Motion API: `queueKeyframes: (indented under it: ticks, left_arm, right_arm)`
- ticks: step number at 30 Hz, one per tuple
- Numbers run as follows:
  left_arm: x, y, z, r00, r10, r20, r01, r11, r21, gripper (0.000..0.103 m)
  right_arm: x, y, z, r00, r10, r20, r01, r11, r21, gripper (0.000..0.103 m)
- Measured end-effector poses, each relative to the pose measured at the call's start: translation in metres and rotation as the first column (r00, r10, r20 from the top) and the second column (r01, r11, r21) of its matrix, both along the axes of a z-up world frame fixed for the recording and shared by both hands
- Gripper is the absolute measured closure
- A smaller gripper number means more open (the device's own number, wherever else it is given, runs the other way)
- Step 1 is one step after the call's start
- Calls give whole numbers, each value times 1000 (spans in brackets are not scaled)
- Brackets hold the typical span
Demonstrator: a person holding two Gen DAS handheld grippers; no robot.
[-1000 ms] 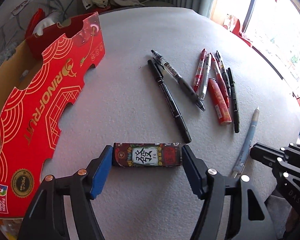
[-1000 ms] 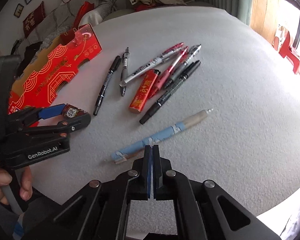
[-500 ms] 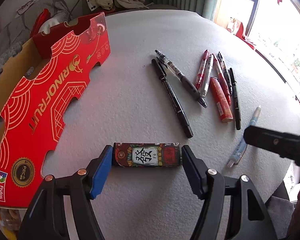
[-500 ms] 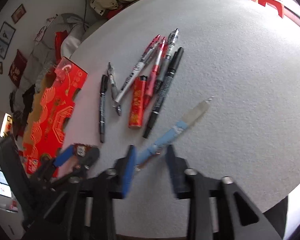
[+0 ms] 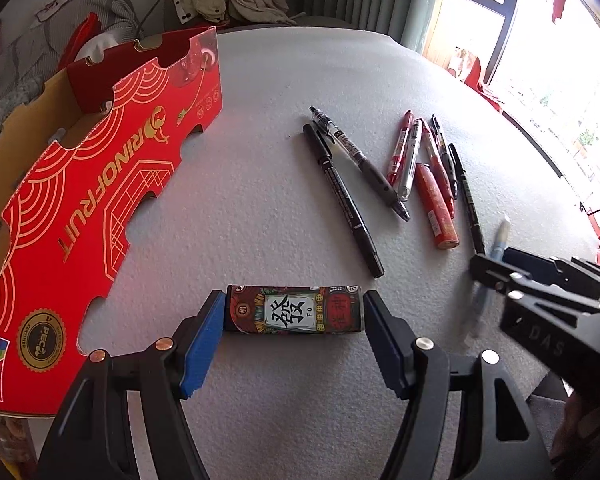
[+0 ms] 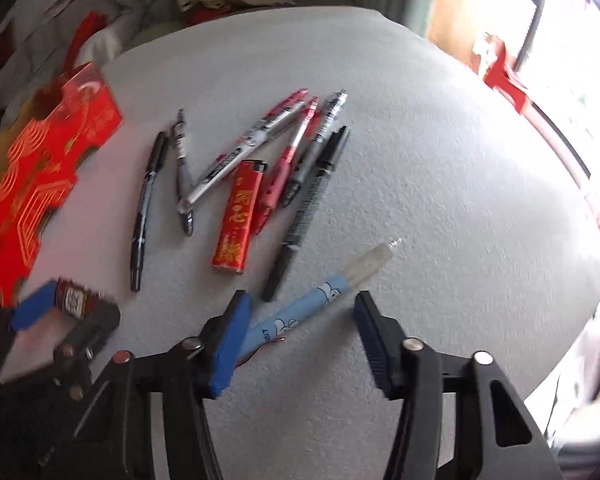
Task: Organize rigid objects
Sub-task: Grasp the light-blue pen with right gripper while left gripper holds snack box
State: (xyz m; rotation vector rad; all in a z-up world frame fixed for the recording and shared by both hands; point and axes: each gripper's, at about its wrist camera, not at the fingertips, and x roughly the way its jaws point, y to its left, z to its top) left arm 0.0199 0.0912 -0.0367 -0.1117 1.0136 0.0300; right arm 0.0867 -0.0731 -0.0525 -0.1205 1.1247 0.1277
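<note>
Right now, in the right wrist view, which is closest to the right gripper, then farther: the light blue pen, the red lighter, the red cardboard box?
1. Light blue pen, between the jaws.
2. Red lighter, beyond, slightly left.
3. Red cardboard box, far left.

We look steeply down from each wrist, close above the desk. The left view faces the pens from beside the red box; the right view faces them from farther right. Both share pens, box and desk.
</note>
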Motion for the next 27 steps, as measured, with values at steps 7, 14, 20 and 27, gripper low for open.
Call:
queueKeyframes:
  ticks: [7, 14, 20, 27]
  left_arm:
    - [-5, -3, 2, 1000, 17, 9, -17, 1000, 10, 32]
    - [-7, -5, 20, 998, 27, 48, -28, 999, 15, 32]
    - [-7, -5, 36, 996, 43, 80, -45, 999, 24, 32]
    - [-5, -6, 31, 997, 46, 58, -48, 998, 33, 32]
  right_arm:
    - [9, -32, 4, 997, 65, -39, -61, 993, 99, 85]
    - [-7, -40, 30, 988, 139, 65, -147, 979, 143, 85]
    - [-17, -34, 51, 972, 186, 143, -210, 963, 171, 93]
    - [-15, -19, 47, 956, 238, 168, -262, 955, 138, 93]
